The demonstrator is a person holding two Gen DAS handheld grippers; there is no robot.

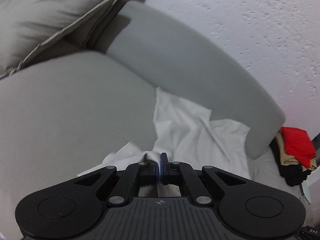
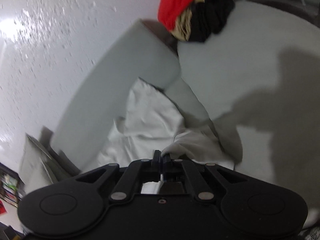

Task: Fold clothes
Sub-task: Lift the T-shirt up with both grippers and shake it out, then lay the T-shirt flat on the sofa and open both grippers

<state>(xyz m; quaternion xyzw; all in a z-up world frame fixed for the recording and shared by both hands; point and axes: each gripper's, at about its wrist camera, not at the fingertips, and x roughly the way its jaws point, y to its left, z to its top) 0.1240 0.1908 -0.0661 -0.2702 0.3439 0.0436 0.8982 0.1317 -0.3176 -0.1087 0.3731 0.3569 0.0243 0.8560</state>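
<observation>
The grey sofa (image 1: 60, 110) fills both views, its edges cut off by the frame; 1 pale cushion (image 1: 40, 20) shows, blurred, at its far end; 1 white garment (image 1: 186, 132) lies crumpled on the seat against the backrest, its shape hard to read; 1 heap of red, tan and black clothes (image 2: 192, 10) sits beyond; the left claw (image 1: 160, 167) and right claw (image 2: 161, 165) are each clamped on a fold of the white garment.

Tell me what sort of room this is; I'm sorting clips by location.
Probably a bedroom: a grey mattress with a padded headboard, a pillow and a clothes pile.
</observation>
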